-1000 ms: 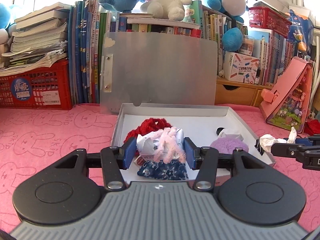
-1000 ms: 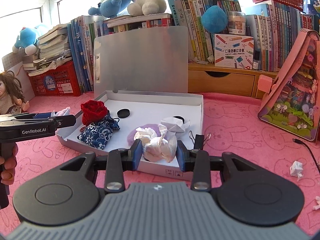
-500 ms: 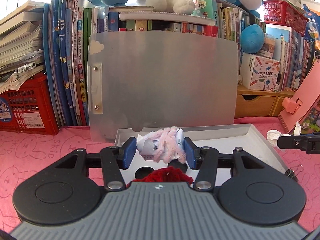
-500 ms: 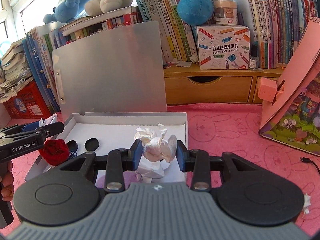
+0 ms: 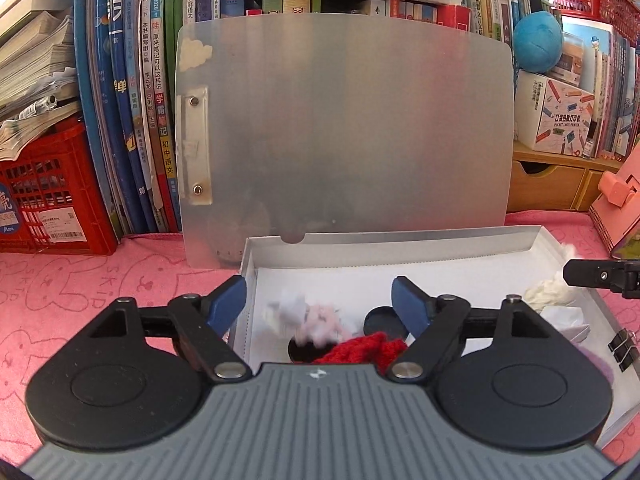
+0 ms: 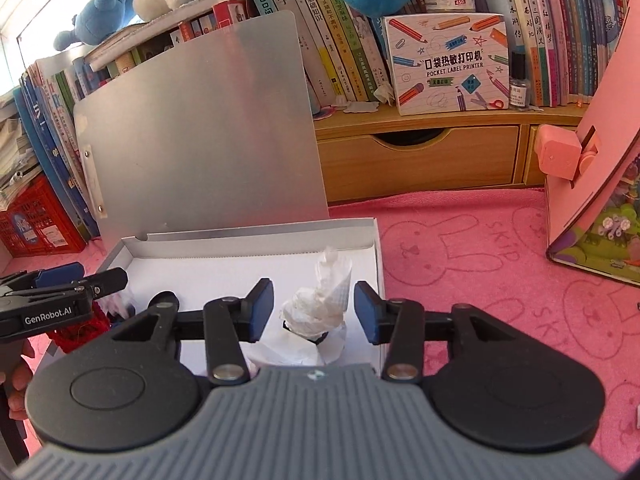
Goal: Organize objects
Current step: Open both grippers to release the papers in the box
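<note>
While both claws have just been opening, we see our left gripper [image 5: 320,300] wide above a blurred pink-white bundle [image 5: 308,318], and our right gripper [image 6: 314,306] apart around a crumpled tissue [image 6: 320,298], touching neither. Both lie in the white box [image 6: 256,236] at lower centre, on the pink bunny cloth [image 6: 460,248]. Behind stand a silver lid [image 5: 344,128], then books [image 5: 132,100] across the top.

Two handheld grippers share one build: the left gripper [image 5: 320,300] and the right gripper [image 6: 314,306] each have a ribbed grey body, two round black discs, black linkage arms with silver screws and blue finger pads [image 5: 226,298]. White "GenRobot.AI" lettering marks one side.
</note>
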The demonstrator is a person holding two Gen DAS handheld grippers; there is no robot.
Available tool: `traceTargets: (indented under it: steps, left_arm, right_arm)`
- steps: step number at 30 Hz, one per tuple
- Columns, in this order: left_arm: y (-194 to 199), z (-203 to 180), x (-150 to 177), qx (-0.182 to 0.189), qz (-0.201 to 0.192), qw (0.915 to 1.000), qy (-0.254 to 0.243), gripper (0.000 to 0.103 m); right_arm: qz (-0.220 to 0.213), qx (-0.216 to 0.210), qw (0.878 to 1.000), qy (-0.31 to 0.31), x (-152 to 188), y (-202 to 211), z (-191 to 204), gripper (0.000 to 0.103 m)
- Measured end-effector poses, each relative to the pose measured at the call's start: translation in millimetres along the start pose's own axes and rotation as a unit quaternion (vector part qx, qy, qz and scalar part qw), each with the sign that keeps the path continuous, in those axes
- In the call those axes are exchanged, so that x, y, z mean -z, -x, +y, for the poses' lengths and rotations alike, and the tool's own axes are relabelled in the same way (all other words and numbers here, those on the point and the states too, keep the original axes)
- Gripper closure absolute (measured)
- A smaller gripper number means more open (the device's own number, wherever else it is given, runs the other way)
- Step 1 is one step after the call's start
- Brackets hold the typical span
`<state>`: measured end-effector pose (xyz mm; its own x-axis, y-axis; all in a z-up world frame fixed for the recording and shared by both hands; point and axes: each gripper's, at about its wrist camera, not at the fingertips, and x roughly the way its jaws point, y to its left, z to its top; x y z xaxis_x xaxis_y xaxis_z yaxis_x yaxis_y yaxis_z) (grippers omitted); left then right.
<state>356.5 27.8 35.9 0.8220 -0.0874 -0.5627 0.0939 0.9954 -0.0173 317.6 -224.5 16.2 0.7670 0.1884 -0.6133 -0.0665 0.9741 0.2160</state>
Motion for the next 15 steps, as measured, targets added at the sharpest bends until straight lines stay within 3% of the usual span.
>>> traceTargets:
  steps: [7, 15]
  left_arm:
    - [26.4, -5.9, 2.9, 0.010, -0.007, 0.9999, -0.009, 0.010]
    - [84.3, -14.0, 9.2, 0.032, -0.022, 0.9987, -0.034, 0.009]
  right_arm:
    - [-0.019, -0.016, 1.000, -0.014, 1.9, 23.0, -1.3, 0.031]
    - [-0.037, -0.052, 0.998, 0.027, 17.2, 74.4, 12.7, 0.023]
